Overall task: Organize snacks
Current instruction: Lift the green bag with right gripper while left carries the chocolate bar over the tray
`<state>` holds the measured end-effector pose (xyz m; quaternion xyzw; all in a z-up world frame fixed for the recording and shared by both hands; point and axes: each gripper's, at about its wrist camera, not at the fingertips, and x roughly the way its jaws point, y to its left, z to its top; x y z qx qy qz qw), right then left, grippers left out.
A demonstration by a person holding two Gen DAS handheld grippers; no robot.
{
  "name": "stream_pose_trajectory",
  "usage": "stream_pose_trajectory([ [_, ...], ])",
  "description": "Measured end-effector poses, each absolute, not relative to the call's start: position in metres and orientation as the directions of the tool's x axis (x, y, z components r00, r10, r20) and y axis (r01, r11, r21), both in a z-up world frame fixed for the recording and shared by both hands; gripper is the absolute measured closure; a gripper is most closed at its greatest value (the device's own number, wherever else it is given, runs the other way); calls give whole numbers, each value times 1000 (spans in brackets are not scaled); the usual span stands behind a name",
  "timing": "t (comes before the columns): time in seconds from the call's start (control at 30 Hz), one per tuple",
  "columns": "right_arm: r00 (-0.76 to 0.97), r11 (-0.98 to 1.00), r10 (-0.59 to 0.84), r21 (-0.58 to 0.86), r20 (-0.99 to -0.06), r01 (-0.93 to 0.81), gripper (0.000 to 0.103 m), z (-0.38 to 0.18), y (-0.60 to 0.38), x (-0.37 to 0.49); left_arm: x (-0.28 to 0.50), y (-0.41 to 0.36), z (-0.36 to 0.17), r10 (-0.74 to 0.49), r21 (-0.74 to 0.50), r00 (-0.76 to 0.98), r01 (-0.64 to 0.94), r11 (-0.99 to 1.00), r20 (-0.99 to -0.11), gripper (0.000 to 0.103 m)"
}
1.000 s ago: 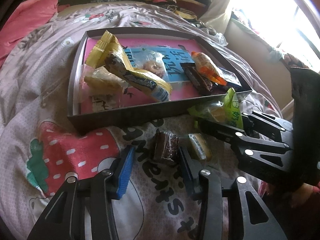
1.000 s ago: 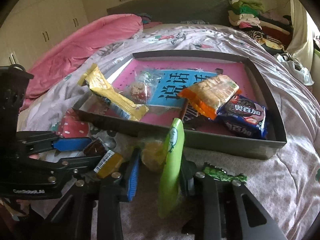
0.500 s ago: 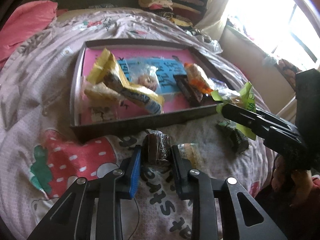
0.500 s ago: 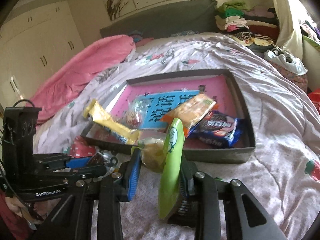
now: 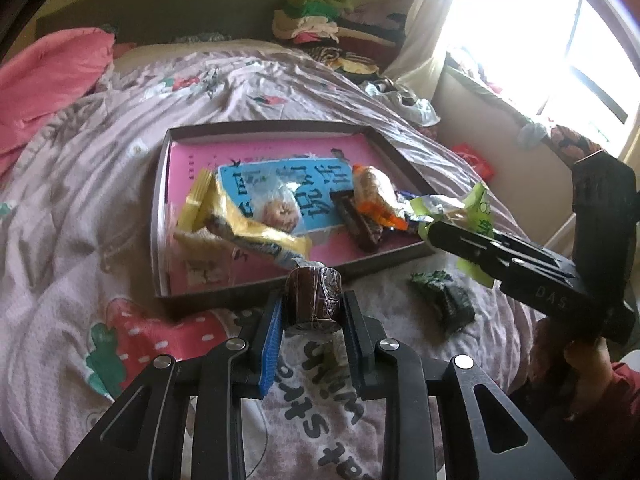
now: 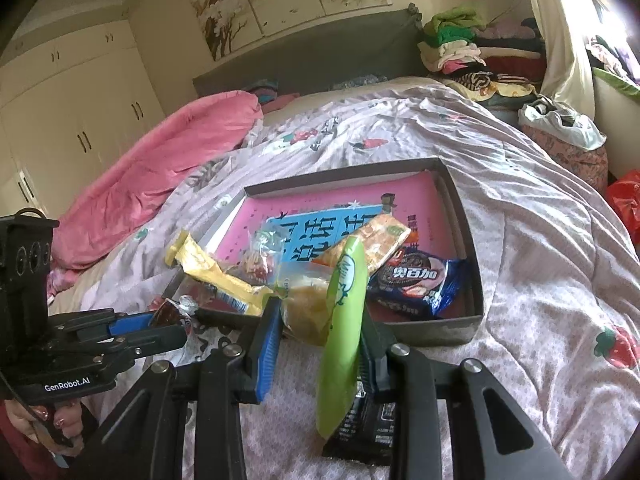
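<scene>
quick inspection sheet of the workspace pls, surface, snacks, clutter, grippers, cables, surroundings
surface: rumpled bedspread with strawberry print.
job's things: shallow box on the bed holds yellow packet, orange packet and blue cookie packet; dark green packet lies on the bedspread outside it.
clutter: folded clothes pile and plastic bag beyond the bed.
grippers: left gripper shut on brown wrapped cake; right gripper shut on green-edged bag.
cables: thin cord by the left handle.
surroundings: pink blanket, wardrobe, bright window.
</scene>
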<state>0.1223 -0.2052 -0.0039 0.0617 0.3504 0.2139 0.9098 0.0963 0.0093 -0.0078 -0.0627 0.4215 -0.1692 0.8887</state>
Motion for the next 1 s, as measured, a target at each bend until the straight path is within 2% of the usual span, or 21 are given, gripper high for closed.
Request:
stream_pose_trajectory([
  [0.63, 710, 905, 423, 293, -563, -307, 69, 10, -227, 133, 130, -20, 7, -361, -258, 601, 254, 932, -713, 74],
  [1.0, 719, 915, 401, 290, -567, -282, 69, 8, -235, 144, 147, -29, -5, -368, -268, 585, 254, 929, -723, 74],
])
